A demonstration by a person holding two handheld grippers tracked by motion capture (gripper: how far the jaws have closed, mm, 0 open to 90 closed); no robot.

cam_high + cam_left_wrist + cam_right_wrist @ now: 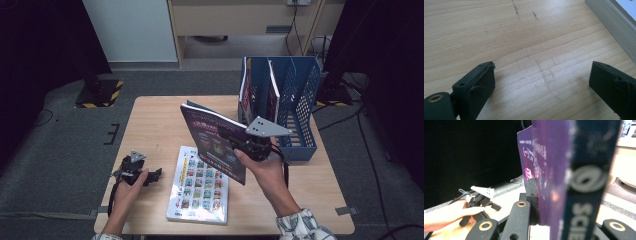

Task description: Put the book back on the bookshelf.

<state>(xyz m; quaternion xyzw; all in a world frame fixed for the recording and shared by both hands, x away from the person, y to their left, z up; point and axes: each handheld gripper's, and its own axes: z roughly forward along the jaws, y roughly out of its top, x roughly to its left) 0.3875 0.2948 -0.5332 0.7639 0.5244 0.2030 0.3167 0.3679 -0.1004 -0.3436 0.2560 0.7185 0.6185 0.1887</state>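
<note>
Wooden tabletop (150,125): my right tongs (239,141) clamp purple magazine (212,140) upright for blue rack (295,95); left tongs (541,82) rest apart.

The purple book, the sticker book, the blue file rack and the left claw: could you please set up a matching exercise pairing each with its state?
Things:
1. purple book
2. sticker book
3. blue file rack
4. left claw

States:
A. open, low over bare wood
B. lying flat on the table
C. held up, tilted, in the right claw
D. standing at the far right, books inside

Pairs: 1-C, 2-B, 3-D, 4-A
</note>
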